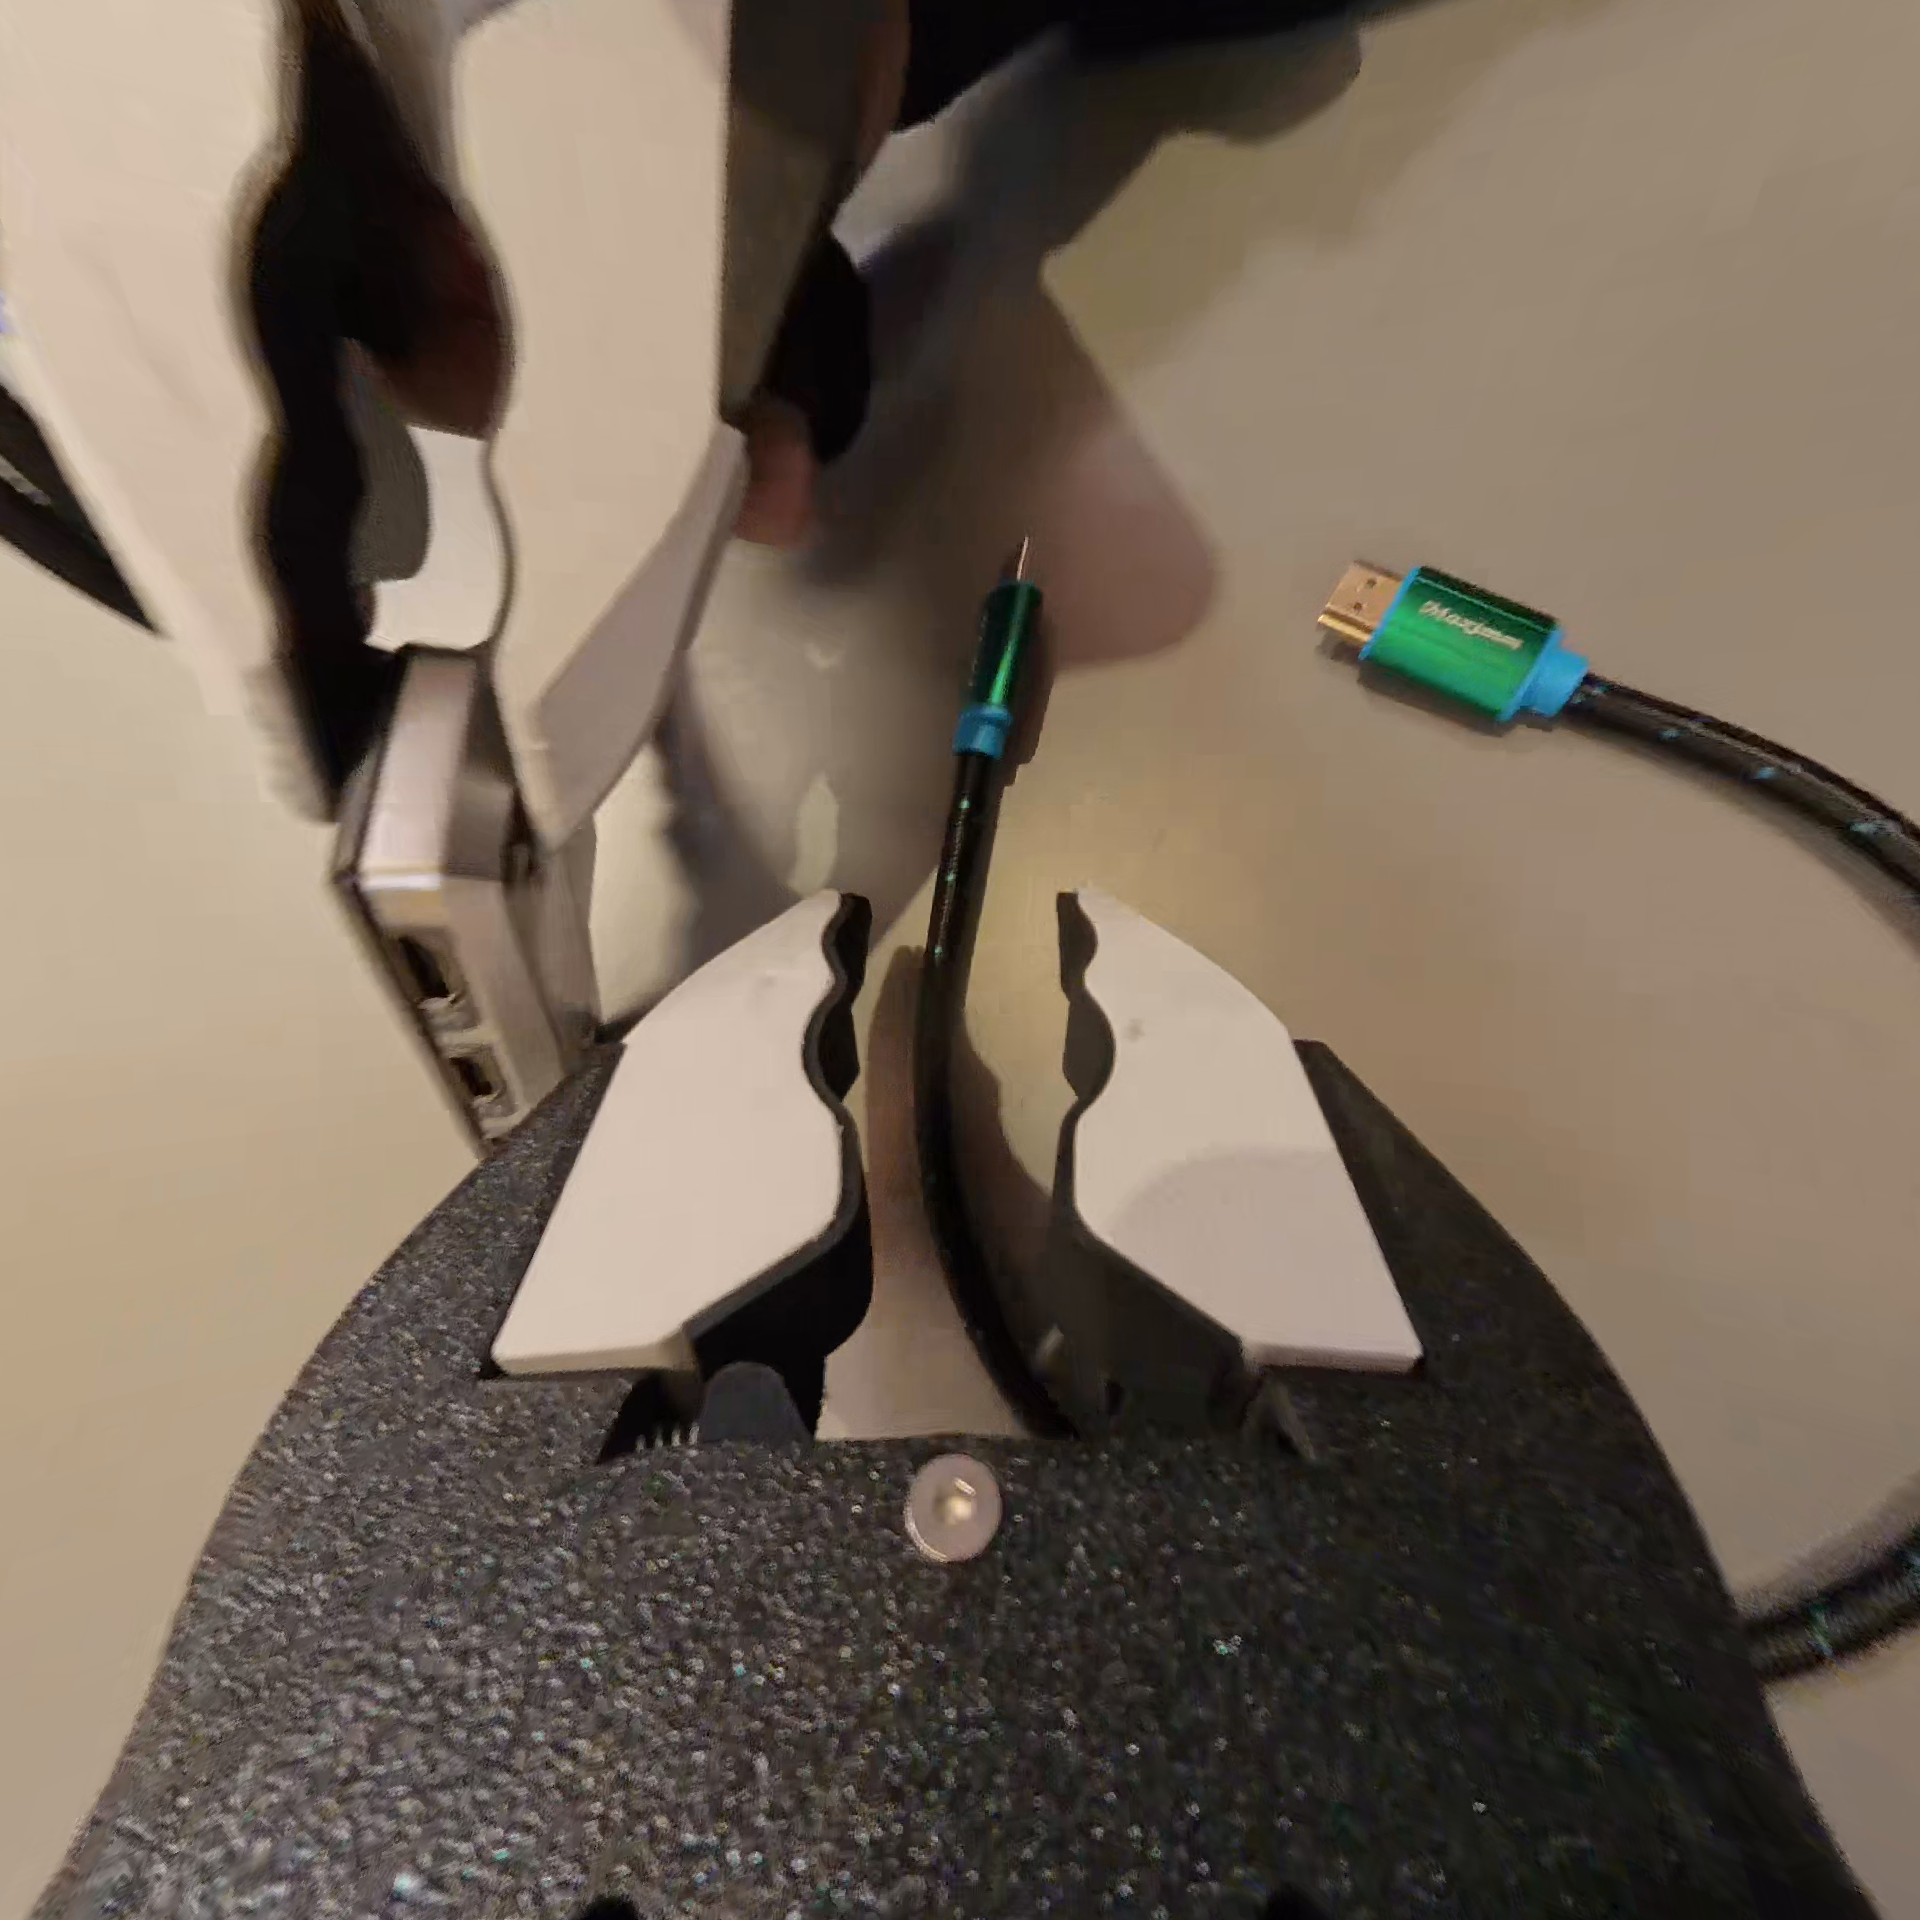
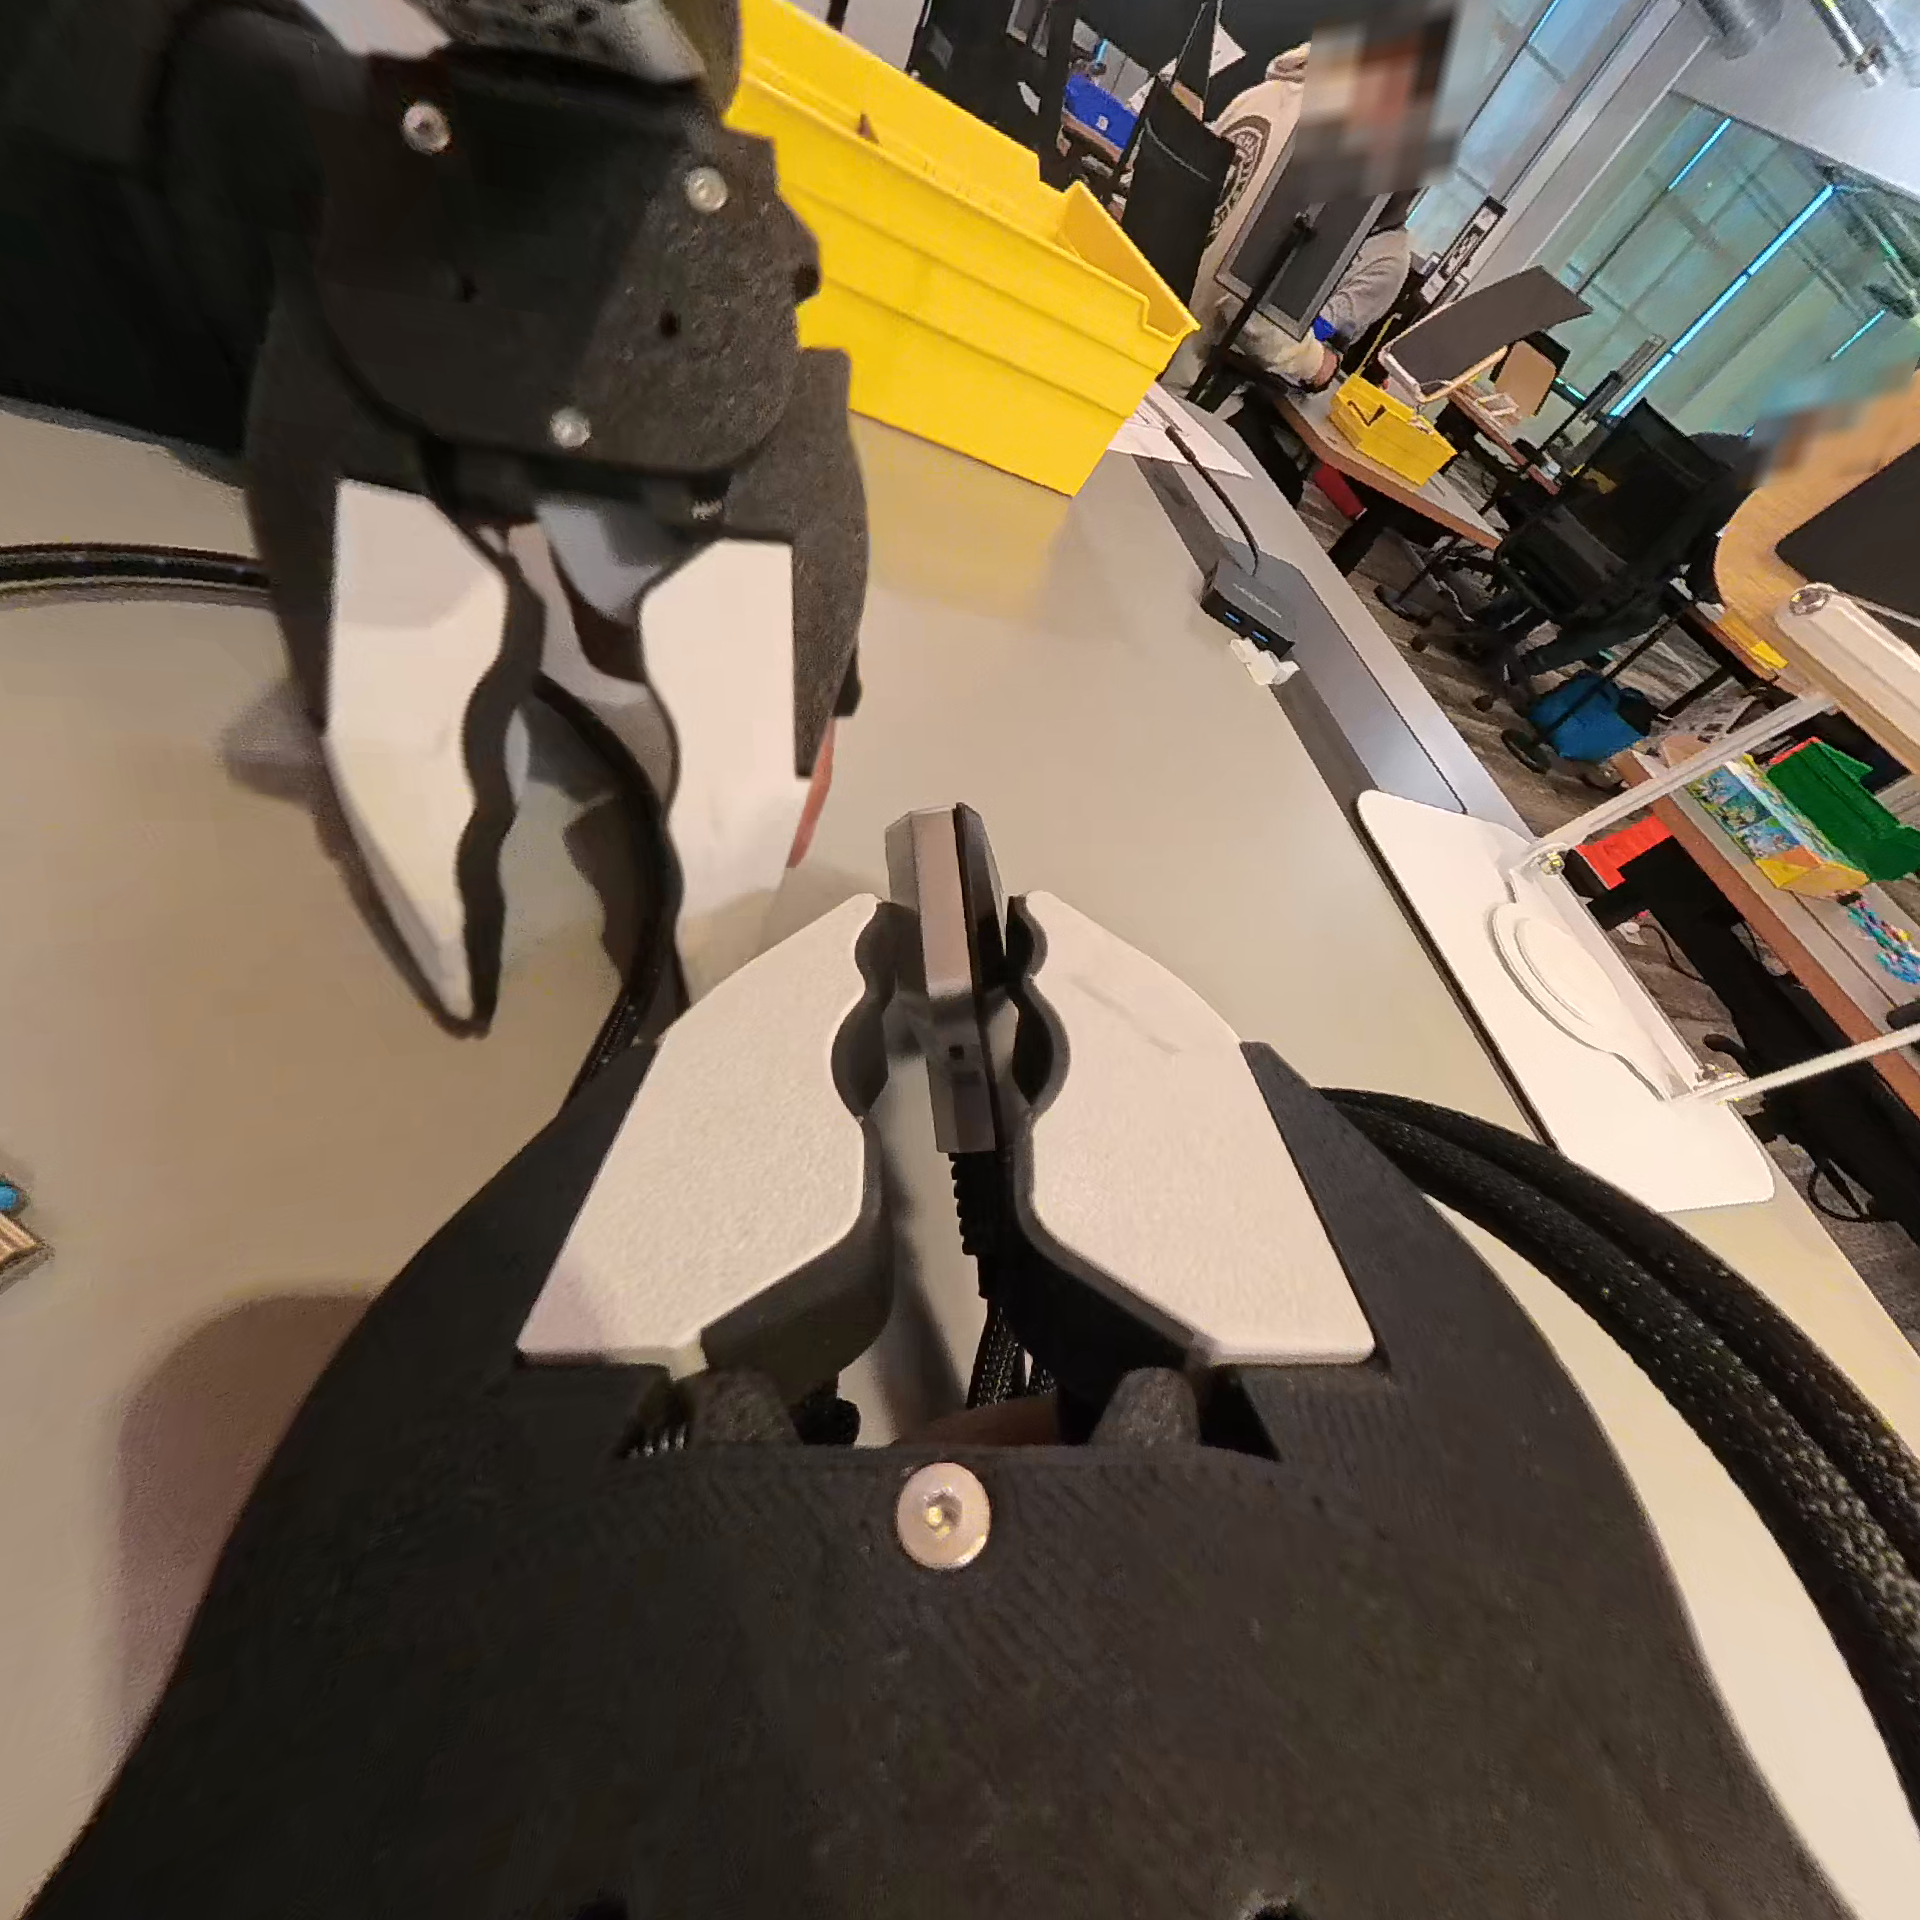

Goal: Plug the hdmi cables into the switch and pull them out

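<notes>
**Switch held on edge by one tool, cable lying between the fingers of the other**

While the right tool (image 2: 951, 966) pinches the silver-grey switch (image 2: 951, 987) on edge at the centre of the right wrist view, its two white fingers are pressed against the switch's broad faces, and black braided leads run from the switch's lower end back into the tool body. In the left wrist view the same switch (image 1: 447, 894) appears at middle left, with a row of ports facing the lower left of the frame; the right tool (image 1: 499, 520) grips it from above, blurred.

The left tool (image 1: 961, 925) stands spread at lower centre of its own view. A black braided hdmi cable (image 1: 961, 935) passes through the gap between its fingers, touching neither as far as can be seen. The cable's green plug with a blue collar (image 1: 995, 665) points toward the upper centre of the frame, seen edge-on, beside the switch and apart from its ports.

A second green-and-blue plug (image 1: 1455, 644) lies flat on the grey desk (image 1: 1558, 312) at middle right, gold connector toward the left, its cable curving off the right edge.

In the right wrist view the left tool (image 2: 582, 894) hangs at upper left, fingers apart. A yellow bin (image 2: 966, 270) sits at the desk's far edge, upper centre; loops of black braided cable (image 2: 1662, 1351) lie at lower right.
</notes>
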Tool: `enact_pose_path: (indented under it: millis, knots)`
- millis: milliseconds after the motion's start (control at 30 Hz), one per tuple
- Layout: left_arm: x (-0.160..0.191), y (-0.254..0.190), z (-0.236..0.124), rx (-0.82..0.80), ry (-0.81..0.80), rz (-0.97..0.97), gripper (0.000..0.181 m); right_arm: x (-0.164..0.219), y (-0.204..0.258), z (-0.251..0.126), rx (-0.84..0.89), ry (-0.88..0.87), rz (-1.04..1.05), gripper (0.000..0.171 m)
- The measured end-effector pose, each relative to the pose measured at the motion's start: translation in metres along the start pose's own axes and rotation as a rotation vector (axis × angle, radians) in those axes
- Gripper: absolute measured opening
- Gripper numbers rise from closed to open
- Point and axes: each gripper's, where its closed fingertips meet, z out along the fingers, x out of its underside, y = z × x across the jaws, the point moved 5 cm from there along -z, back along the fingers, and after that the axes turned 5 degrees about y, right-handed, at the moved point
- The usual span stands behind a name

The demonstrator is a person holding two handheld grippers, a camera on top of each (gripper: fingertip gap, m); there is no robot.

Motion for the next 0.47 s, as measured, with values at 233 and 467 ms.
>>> enact_pose_path:
  millis: [233, 467]
  knots:
    - [-0.014, -0.005, 0.027, -0.067, 0.046, 0.049, 0.008, 0.002, -0.002, -0.001, 0.016, -0.005, 0.008, 0.021]
    - [-0.01, 0.008, 0.006, -0.156, 0.0, 0.031, 0.006, 0.004, -0.005, -0.001, 0.05, -0.011, 0.006, 0.021]
